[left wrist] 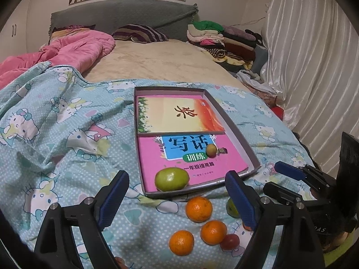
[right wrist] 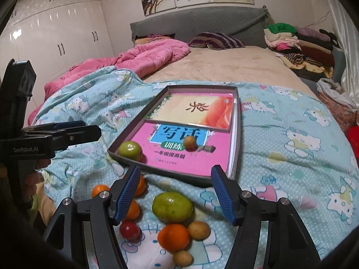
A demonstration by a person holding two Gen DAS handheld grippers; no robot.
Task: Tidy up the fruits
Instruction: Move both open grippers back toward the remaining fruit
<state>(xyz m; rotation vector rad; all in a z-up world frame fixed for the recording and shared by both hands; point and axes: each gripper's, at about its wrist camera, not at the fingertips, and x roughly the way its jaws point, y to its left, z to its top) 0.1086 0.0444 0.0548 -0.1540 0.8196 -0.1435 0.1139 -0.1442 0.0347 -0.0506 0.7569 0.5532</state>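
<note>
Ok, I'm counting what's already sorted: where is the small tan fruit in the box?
In both views the small tan fruit sits inside the box, on the pink book, beyond the green fruit in the box's near corner.

A pale blue bedspread point(left wrist: 67, 116) dotted white and printed with white cartoon cats lay around a grey shallow box point(left wrist: 233, 125), the landmark here. Inside the box, a pink book cover point(left wrist: 152, 154) carried a blue panel with dark characters, and a cream-and-orange cover point(left wrist: 179, 114) sat at the far end. On the pink cover rested a green fruit point(left wrist: 171, 178) and a small tan fruit point(left wrist: 211, 150). Just outside the box's near wall lay orange tangerines point(left wrist: 198, 209), a red fruit point(left wrist: 229, 242) and another green fruit point(right wrist: 172, 206). Beyond the box were a pink quilt point(left wrist: 74, 49), a beige sheet point(left wrist: 157, 65) and a purple-striped pillow point(left wrist: 140, 33). The gripper pads point(left wrist: 241, 199) were blue.
</note>
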